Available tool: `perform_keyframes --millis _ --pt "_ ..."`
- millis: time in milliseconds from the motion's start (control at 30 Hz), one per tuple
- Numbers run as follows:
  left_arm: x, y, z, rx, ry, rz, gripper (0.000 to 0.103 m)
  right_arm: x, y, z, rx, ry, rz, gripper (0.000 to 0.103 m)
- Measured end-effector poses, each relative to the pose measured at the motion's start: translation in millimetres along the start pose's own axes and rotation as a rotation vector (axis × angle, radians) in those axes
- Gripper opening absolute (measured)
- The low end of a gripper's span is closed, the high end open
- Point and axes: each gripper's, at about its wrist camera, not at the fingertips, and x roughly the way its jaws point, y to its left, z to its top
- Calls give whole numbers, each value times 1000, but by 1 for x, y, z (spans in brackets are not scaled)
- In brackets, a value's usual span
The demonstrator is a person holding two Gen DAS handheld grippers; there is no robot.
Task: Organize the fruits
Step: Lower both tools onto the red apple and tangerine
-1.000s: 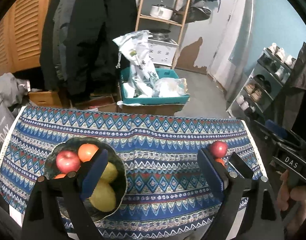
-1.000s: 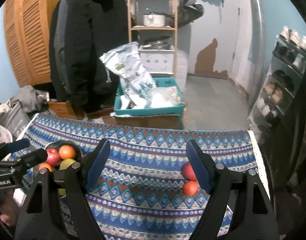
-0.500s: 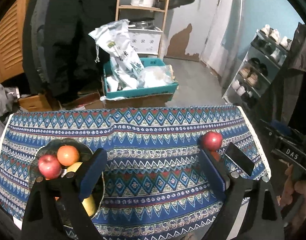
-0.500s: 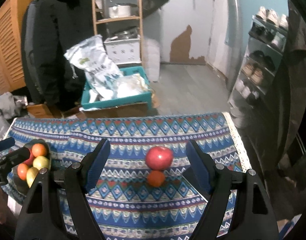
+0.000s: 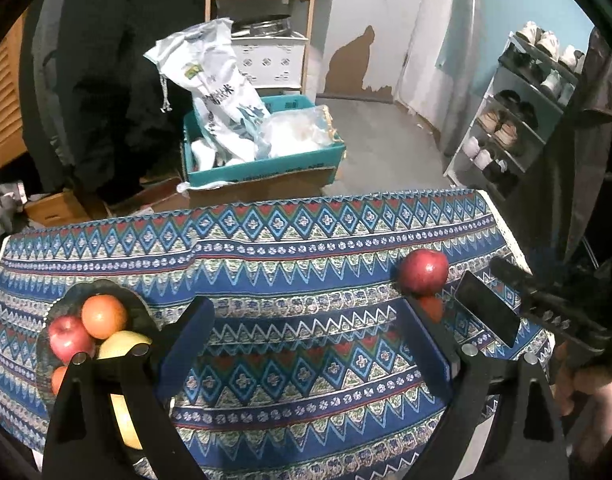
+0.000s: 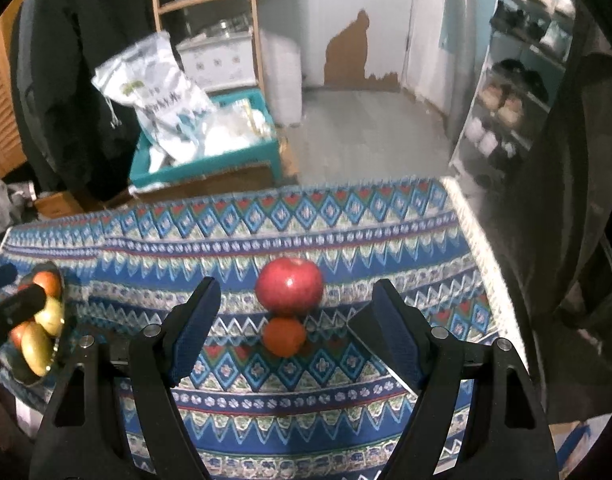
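On the desk draped with a blue zigzag-patterned cloth (image 6: 345, 384), a round, glossy red apple (image 6: 289, 287) lies straight ahead of the right tongs (image 6: 294, 328), centred in the gap between the two blue-padded fingers and a little beyond their tips. A smaller orange fruit (image 6: 284, 336), possibly a tangerine, though the view is soft, sits touching the apple's near side, so it lies between the tongs and the apple. A flat dark phone-like slab (image 6: 385, 352) rests just beside the right finger. The right tongs stand wide and hold nothing.

The left tongs (image 5: 307, 340) are likewise wide and empty. In their view the red apple (image 5: 423, 272) lies off to the right, while the dark glass bowl (image 5: 62, 308) holding a red apple, an orange and yellow fruits sits at the left, partly behind the left finger.

The right hand is judged the nearer one for the loose fruit. Neither fruit has a long axis, so approach angle matters little; the bowl lies well apart, across the desk.
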Motion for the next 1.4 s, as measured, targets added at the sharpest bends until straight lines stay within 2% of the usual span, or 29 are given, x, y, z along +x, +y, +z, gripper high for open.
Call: perform_keyframes --millis 300,567,700,900,1133,1400 --pt "49 3 -10 11 101 17 94 75 -2 -23 0 171 22 79" --pt "88 15 -20 -34 161 33 94 118 -1 -40 18 261 27 78" --pt "98 19 -22 -44 172 27 94 128 2 -47 8 283 26 77" --pt "112 24 -28 -76 205 14 94 137 2 -50 1 305 34 68" --pt "112 18 -28 -71 202 3 94 148 7 -59 14 332 78 46" --pt "117 -2 -20 -62 205 -48 94 136 -15 -63 66 305 55 45"
